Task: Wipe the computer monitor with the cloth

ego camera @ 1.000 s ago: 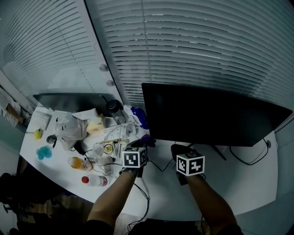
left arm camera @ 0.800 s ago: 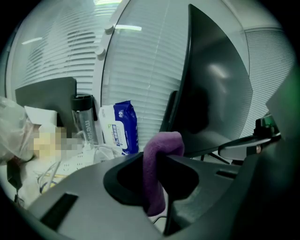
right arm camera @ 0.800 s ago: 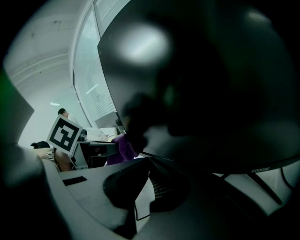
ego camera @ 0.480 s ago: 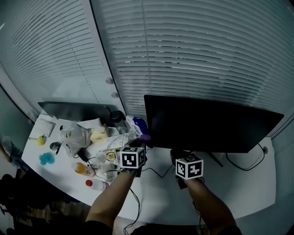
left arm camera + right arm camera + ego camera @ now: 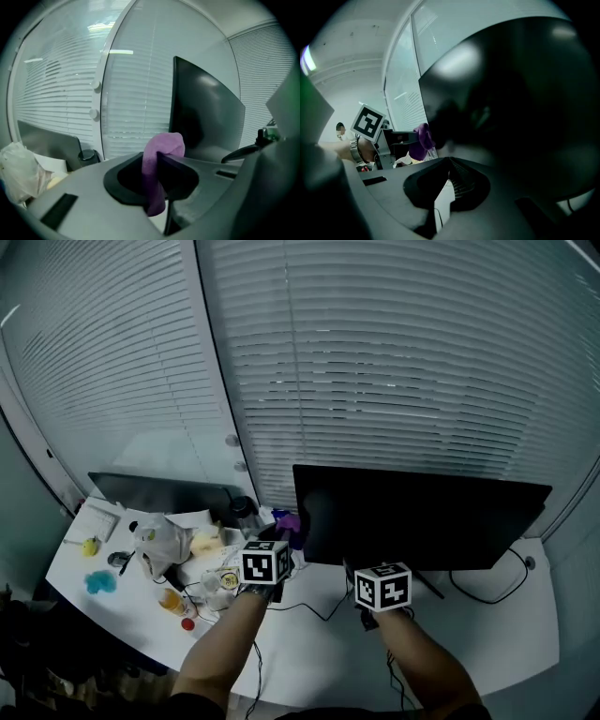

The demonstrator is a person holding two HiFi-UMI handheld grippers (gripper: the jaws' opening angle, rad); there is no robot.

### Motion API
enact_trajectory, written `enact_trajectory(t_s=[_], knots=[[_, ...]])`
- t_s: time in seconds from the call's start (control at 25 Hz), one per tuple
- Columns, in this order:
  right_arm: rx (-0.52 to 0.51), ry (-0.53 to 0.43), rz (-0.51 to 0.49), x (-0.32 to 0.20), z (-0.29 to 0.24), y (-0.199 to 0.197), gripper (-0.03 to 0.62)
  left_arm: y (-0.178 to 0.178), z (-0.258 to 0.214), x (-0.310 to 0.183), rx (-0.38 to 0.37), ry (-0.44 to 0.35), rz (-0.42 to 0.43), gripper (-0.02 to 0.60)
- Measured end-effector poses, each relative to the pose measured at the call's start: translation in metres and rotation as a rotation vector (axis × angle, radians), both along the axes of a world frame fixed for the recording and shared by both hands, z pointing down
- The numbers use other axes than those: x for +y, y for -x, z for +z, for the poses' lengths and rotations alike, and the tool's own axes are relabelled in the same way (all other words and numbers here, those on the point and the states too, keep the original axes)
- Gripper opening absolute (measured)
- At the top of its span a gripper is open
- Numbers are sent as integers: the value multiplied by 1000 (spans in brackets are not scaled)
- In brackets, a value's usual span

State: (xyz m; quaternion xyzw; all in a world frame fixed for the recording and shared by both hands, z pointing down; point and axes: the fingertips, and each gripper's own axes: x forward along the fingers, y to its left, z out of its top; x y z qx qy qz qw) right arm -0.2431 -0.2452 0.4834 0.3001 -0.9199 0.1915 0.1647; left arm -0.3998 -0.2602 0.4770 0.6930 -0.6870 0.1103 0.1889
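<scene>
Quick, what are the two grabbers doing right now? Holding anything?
Left hand-held gripper: closed on the purple cloth.
Right hand-held gripper: closed, holding nothing.

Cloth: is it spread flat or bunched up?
Bunched: the purple cloth is a folded wad pinched between the shut jaws of the left gripper, one end hanging below.

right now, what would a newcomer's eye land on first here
The wide dark monitor dominates, standing on the white desk in front of closed blinds. Next comes the purple cloth, pinched in the left gripper just off the monitor's left edge. A white plastic bag sits amid clutter at the desk's left end.
</scene>
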Motion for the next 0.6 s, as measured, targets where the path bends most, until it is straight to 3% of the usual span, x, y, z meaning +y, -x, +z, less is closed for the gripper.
enact_trajectory(t_s=[0.6], knots=[[-56, -198, -13, -14, -116, 2, 23, 2, -113, -11, -44, -183, -8, 69]])
